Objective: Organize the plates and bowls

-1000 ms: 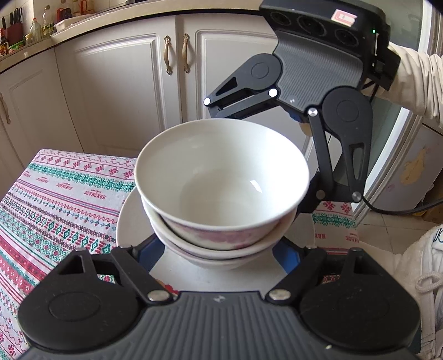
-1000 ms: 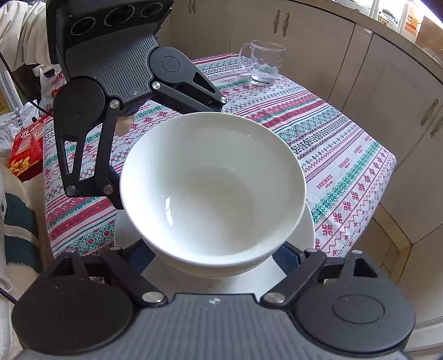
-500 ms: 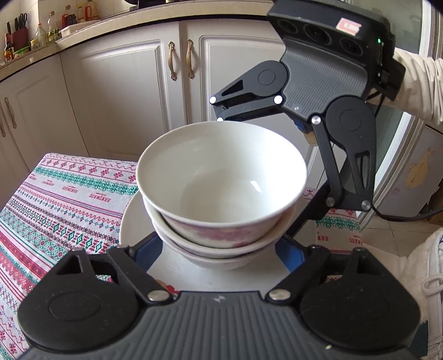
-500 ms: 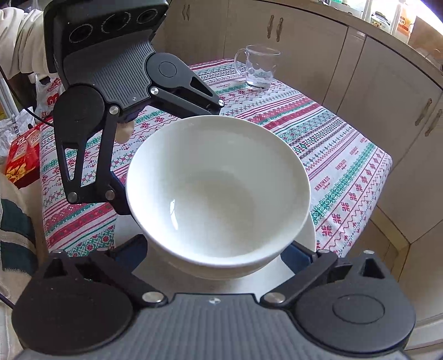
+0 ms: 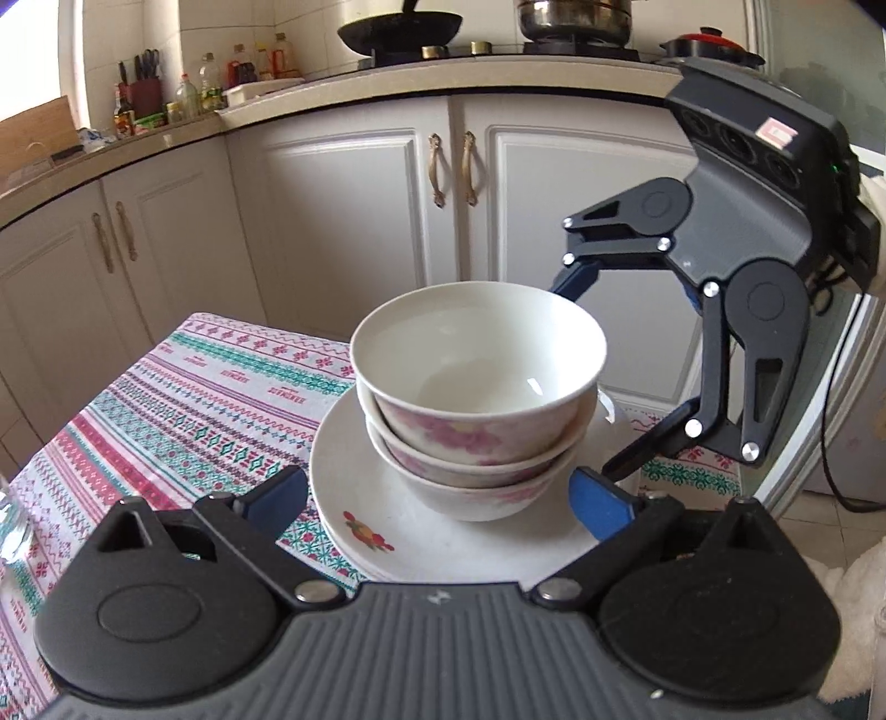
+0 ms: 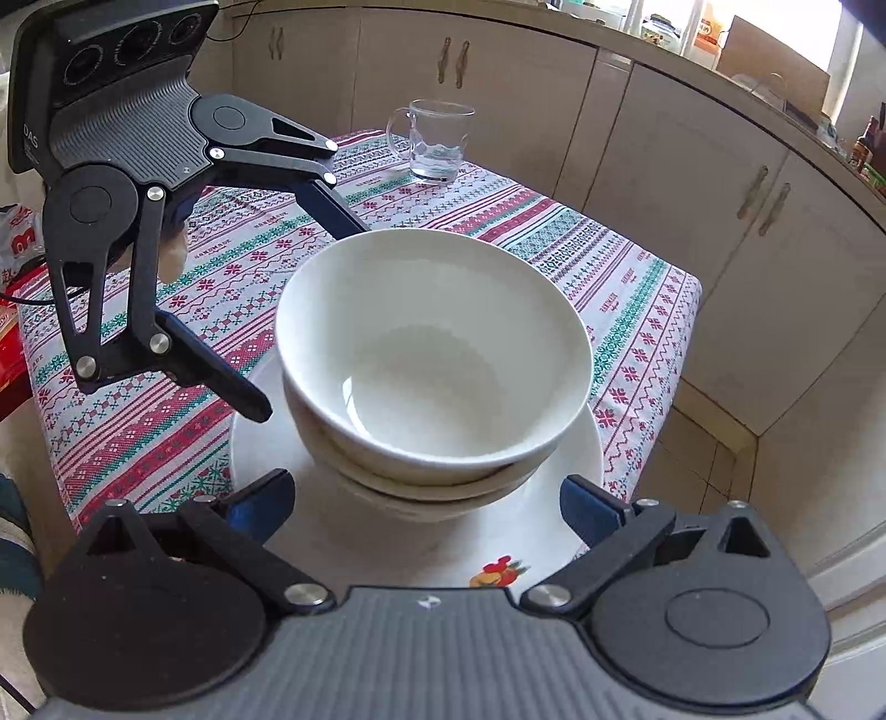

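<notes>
Three white bowls with pink flower prints are nested in a stack on white plates at the table's edge. The stack also shows in the right wrist view, on the plates. My left gripper is open, its blue fingertips either side of the plates' near rim without touching. My right gripper is open too, facing the stack from the opposite side. Each gripper shows in the other's view, the right one and the left one, jaws spread around the bowls.
A patterned tablecloth covers the table. A glass mug stands at its far corner. White kitchen cabinets stand behind, with bottles and pans on the counter. A red package lies beyond the table.
Both grippers have drawn back and up from the stack. The bowls and plates look smaller and farther away. The stack itself has not moved.
</notes>
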A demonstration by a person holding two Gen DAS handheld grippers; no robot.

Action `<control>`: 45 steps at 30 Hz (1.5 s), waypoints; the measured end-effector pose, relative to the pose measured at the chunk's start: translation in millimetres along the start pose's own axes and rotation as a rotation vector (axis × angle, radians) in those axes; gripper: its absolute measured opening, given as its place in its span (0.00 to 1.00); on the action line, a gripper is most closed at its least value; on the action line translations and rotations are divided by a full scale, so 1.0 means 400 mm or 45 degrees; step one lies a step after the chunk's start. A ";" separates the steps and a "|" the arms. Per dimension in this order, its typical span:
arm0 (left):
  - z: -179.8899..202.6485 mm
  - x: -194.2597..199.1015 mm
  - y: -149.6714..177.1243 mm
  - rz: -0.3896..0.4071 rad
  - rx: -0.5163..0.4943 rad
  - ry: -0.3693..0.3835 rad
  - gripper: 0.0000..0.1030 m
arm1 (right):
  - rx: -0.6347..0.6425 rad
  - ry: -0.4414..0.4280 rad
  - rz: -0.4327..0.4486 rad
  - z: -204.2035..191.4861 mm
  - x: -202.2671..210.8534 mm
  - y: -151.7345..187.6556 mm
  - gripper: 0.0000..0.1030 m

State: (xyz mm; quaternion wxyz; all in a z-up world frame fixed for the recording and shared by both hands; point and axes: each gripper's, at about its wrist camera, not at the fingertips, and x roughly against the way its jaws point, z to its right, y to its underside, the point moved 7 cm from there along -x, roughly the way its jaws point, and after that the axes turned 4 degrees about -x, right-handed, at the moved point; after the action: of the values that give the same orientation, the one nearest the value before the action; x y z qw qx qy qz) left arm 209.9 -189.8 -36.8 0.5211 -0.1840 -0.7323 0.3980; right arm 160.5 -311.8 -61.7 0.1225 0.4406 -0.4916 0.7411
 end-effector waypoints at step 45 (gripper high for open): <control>0.158 0.284 0.057 -0.060 0.650 -0.746 0.99 | -0.894 0.680 0.168 -0.204 0.246 0.079 1.00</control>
State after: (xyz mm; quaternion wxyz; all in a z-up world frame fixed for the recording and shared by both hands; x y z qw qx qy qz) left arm 104.8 -123.1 6.7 0.3279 0.0898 -0.7315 0.5910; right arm 40.4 -283.8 -15.6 0.3397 0.1331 -0.6918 0.6231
